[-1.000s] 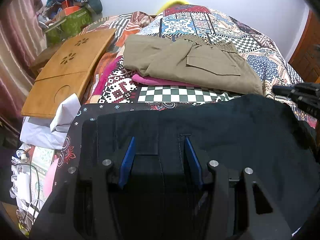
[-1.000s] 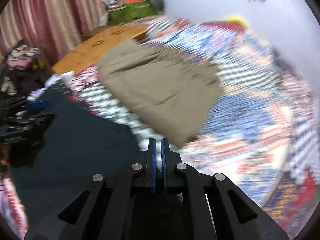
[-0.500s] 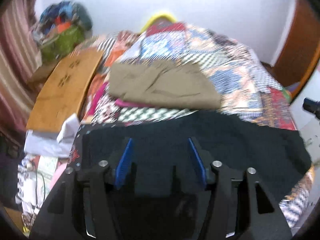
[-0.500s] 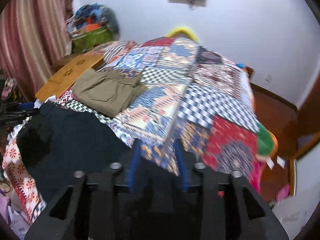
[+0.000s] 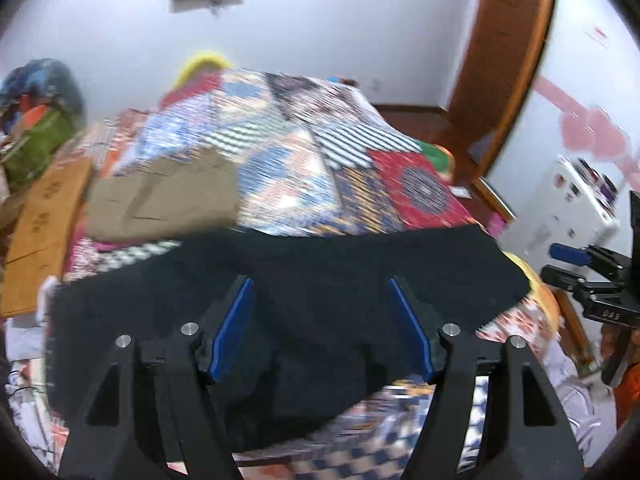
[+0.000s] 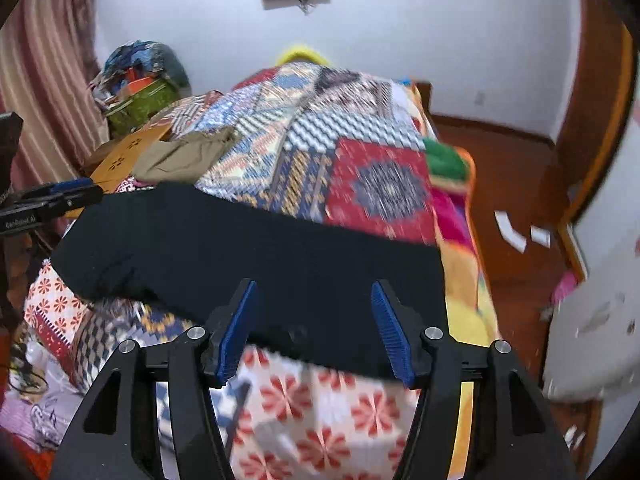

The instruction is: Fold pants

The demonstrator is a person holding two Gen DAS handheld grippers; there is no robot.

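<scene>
Both grippers have pulled back, jaws just opening: our left gripper (image 5: 322, 326) and right gripper (image 6: 314, 328) gape empty above black pants (image 5: 280, 280); we regrasp edges squarely.

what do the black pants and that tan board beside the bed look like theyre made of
Black pants: a soft matte fabric, likely cotton or knit; they drape limply over the bed edge with no sheen. The weave is too blurred to tell.
Tan board: looks like light wood or plywood, flat and rigid, with flower-shaped cutouts.
</scene>
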